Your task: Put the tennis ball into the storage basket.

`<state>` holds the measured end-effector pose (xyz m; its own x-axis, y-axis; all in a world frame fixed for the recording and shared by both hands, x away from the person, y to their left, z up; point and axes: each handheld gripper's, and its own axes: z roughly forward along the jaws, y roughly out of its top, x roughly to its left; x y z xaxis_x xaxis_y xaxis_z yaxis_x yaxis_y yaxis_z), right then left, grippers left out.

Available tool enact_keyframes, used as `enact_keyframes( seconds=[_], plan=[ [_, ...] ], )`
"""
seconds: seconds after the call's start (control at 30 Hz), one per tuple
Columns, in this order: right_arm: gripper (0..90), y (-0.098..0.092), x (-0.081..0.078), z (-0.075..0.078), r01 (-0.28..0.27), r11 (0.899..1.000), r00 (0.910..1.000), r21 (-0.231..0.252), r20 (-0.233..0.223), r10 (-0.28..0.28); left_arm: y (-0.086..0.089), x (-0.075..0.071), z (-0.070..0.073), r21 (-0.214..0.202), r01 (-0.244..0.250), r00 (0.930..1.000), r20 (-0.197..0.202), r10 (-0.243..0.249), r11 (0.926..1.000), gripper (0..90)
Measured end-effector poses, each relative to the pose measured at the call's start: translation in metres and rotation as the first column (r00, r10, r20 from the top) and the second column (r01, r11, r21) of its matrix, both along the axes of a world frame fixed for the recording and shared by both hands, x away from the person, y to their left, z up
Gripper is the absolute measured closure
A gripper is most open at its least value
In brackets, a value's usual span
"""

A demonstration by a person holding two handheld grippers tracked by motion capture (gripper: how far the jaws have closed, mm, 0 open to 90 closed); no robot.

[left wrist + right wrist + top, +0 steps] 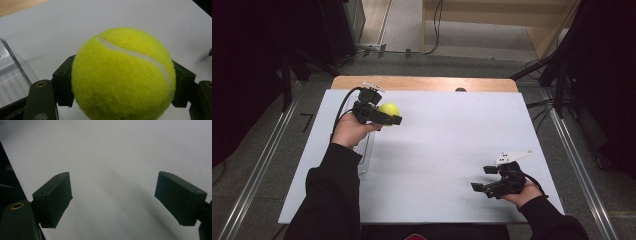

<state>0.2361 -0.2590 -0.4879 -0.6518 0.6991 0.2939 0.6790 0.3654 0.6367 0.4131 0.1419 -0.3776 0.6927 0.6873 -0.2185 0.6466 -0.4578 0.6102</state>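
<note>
Yellow tennis ball (122,75) clamped in left gripper (384,116), right gripper (486,186) agape

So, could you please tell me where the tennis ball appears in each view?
High view: the tennis ball sits upper left, clamped in the left hand-held gripper.
Left gripper view: the ball is centre frame, pressed between both jaws.
Right gripper view: not in it.
Shared landmark: the white table surface, also in both gripper views.
</note>
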Motion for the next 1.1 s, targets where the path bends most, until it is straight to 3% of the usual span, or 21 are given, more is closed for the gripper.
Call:
enact_keyframes(
  seconds=[0.5,1.1],
  plan=[
    [12.2,0.0,0.0,0.0,0.003,1.0,1.0,0.001,-0.003,-0.003,0.018,0.002,0.004,-0.009,-0.054,0.9985,0.014,0.054,0.9985,26.3],
    [12.2,0.0,0.001,0.0,0.001,1.0,1.0,0.0,-0.003,-0.001,0.037,0.005,0.004,0.009,-0.122,0.9922,0.027,0.122,0.9925,26.3]
  ],
)
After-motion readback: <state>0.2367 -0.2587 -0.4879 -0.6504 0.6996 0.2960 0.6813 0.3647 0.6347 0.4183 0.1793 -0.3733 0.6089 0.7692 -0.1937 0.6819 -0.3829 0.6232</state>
